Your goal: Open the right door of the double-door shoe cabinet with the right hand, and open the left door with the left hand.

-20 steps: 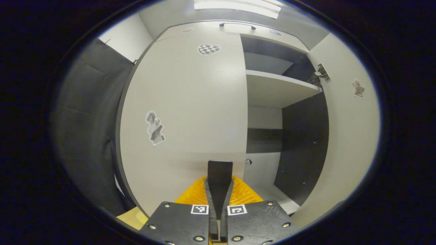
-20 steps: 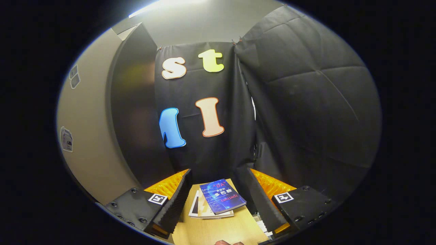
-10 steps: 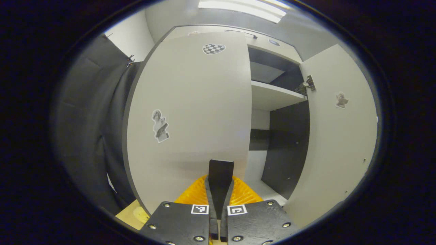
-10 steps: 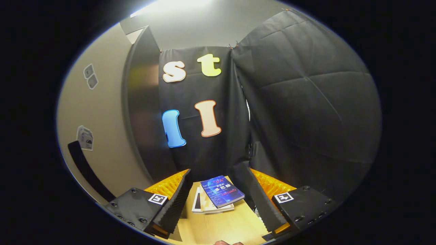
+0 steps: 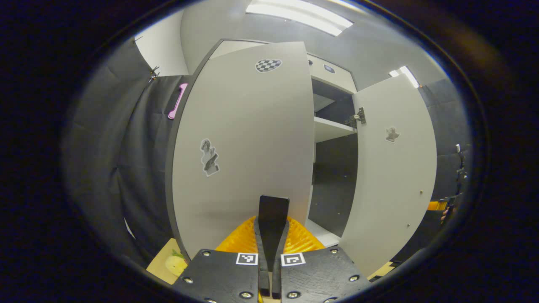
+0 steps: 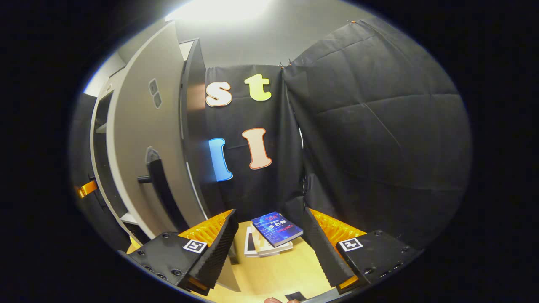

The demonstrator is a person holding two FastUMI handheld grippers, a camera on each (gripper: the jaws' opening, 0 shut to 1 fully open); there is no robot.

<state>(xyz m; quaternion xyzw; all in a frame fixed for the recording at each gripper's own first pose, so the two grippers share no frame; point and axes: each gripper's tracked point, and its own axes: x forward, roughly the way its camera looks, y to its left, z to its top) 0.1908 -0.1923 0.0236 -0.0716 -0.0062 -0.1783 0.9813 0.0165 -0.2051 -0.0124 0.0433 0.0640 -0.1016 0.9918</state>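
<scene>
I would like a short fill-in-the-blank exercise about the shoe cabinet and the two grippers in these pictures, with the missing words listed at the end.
1. In the left gripper view, the right door of the cabinet stands ____.
2. The left gripper has its two fingers ____ together.
3. In the right gripper view, the right gripper is ____.
4. Between its fingers, a ____ book lies on top of a stack.

Missing words: open; shut; open; blue

Left gripper view: your camera looked forward along its left gripper [image 5: 273,219], close to the left door [image 5: 244,147], facing the shoe cabinet [image 5: 332,126]. Right gripper view: your camera looked past its right gripper [image 6: 269,248], down toward books [image 6: 276,229] ahead, booth cloth behind. Shared: the open right door [image 5: 391,168] [image 6: 143,139], standing left of your right gripper.
</scene>
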